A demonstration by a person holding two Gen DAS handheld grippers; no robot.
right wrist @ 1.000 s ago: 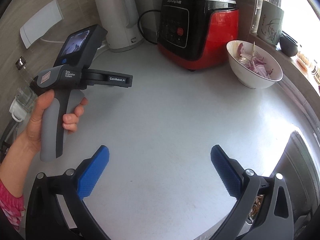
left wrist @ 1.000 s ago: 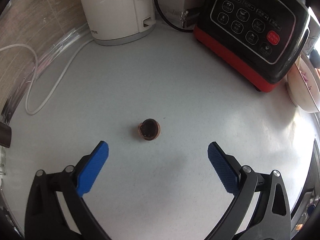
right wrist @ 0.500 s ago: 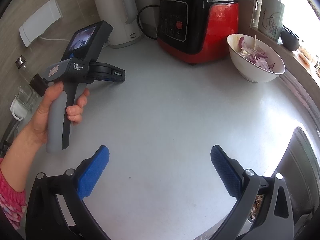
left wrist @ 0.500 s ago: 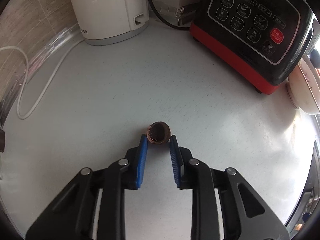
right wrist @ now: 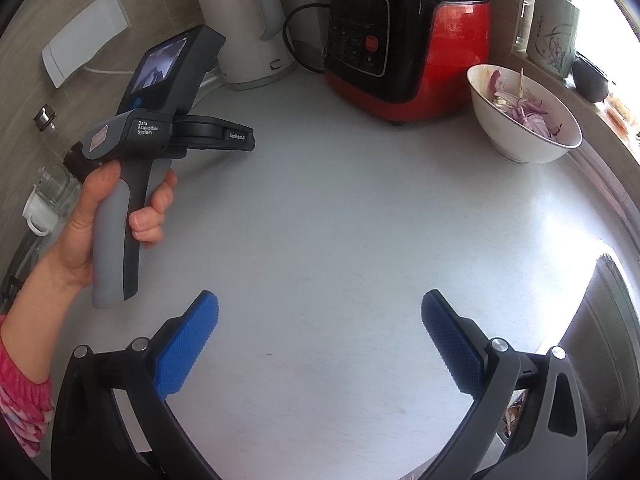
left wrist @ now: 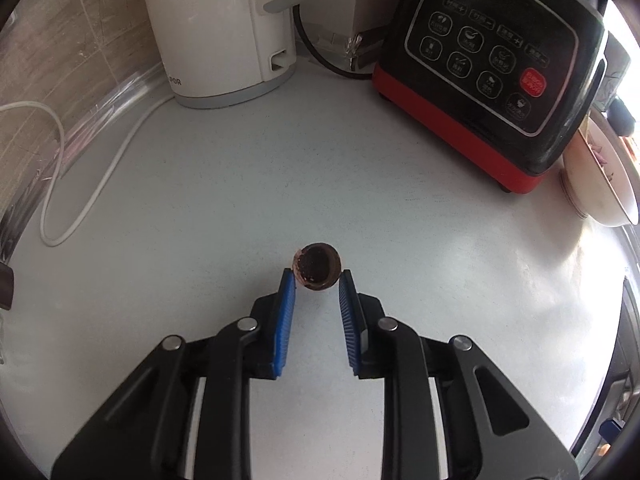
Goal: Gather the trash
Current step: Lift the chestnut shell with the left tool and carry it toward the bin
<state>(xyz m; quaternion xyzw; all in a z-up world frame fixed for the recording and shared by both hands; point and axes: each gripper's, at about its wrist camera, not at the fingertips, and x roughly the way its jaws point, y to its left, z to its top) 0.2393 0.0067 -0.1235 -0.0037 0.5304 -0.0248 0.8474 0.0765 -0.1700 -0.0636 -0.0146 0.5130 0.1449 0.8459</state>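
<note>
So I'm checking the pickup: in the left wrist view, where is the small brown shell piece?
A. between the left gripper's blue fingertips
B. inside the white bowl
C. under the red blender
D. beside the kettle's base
A: the shell piece sits between the left gripper's fingertips, on the counter.

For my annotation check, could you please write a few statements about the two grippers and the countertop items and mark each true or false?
1. The left gripper pinches the small brown shell at its fingertips. True.
2. The right gripper grips a piece of trash. False: it is open and holds nothing.
3. The bowl holds sliced purple onion. True.
4. The kettle is red. False: it is white; the blender base is red and black.
</note>
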